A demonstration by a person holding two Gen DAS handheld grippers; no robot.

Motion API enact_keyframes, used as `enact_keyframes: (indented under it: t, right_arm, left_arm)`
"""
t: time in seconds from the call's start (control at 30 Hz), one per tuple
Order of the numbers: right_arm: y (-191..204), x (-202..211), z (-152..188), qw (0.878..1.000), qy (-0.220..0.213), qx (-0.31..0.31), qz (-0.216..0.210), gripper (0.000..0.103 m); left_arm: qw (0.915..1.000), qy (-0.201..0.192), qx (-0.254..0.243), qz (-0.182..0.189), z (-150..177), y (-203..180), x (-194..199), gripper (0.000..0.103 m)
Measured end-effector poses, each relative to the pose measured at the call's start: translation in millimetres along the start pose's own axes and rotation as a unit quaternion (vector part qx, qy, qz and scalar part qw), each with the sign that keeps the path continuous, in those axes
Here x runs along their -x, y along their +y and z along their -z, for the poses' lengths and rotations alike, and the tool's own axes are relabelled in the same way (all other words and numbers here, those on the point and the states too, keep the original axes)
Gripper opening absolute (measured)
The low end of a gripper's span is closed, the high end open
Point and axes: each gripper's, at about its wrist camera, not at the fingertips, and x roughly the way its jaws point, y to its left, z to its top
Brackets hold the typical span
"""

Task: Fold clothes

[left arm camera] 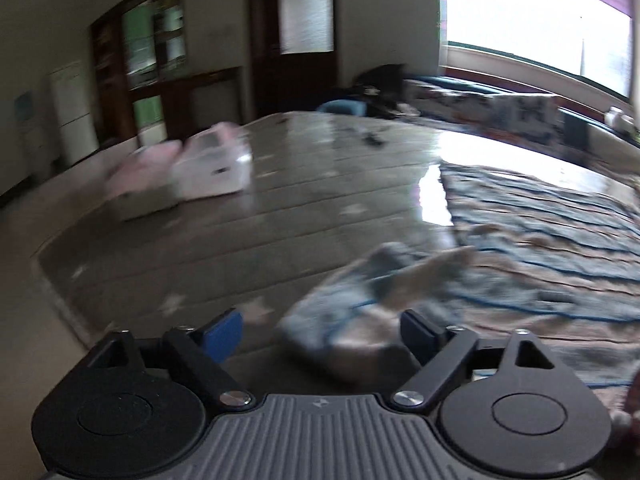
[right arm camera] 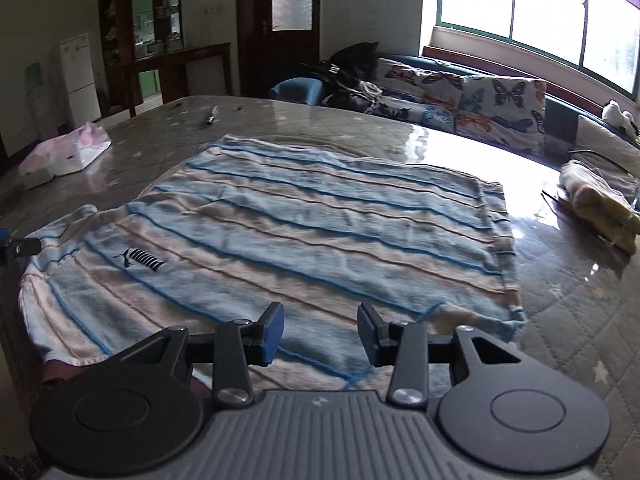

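A blue and beige striped shirt (right arm camera: 280, 236) with a dark logo lies spread flat on the glossy quilted table (right arm camera: 580, 320). My right gripper (right arm camera: 320, 332) is open and empty just above the shirt's near hem. In the blurred left wrist view the same shirt (left arm camera: 540, 248) fills the right side, with a bunched sleeve (left arm camera: 360, 312) reaching toward me. My left gripper (left arm camera: 322, 336) is open, its blue pads either side of the sleeve end, not closed on it. The left gripper's tip shows at the far left edge of the right wrist view (right arm camera: 16, 246).
A white and pink plastic packet (right arm camera: 64, 152) lies on the table's far left, also in the left wrist view (left arm camera: 192, 168). A pen (right arm camera: 211, 115) lies at the back. A folded yellowish cloth (right arm camera: 596, 200) sits at the right. A butterfly-print sofa (right arm camera: 472, 100) stands behind the table.
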Motion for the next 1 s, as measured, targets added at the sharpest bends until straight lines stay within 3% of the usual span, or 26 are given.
enact_keyframes:
  t: [0.2, 0.3, 0.43, 0.63, 0.8, 0.9, 1.0]
  right_arm:
    - [9.7, -0.2, 1.3, 1.0, 0.002, 0.01, -0.007, 0.041]
    - [10.1, 1.4, 1.7, 1.0, 0.0, 0.009, -0.008, 0.041]
    - [10.6, 3.3, 2.1, 1.0, -0.003, 0.007, -0.009, 0.041]
    - [11.3, 6.2, 2.7, 1.0, -0.006, 0.005, -0.009, 0.042]
    - [11.0, 8.1, 2.9, 1.0, -0.009, 0.003, -0.009, 0.042]
    - [11.4, 9.7, 2.6, 1.0, -0.01, 0.003, -0.011, 0.042]
    - [12.2, 10.7, 2.4, 1.0, -0.012, 0.004, -0.015, 0.046]
  left_arm:
    - [0.9989, 0.027, 0.034, 0.019, 3.3, 16.2, -6.3, 0.057]
    - [0.9985, 0.024, 0.04, 0.029, 3.1, 13.6, -5.1, 0.031]
    - [0.9969, 0.017, 0.056, 0.052, -0.2, 14.9, -0.5, 0.011]
    - [0.9903, -0.031, 0.036, 0.13, -16.3, -4.9, 28.6, 0.005]
    - [0.9718, -0.064, -0.016, 0.227, -21.1, -36.6, 49.3, 0.005]
    - [0.969, -0.056, -0.034, 0.238, -14.5, -44.0, 52.6, 0.005]
    - [0.9797, -0.034, -0.016, 0.197, -9.6, -34.0, 43.4, 0.007]
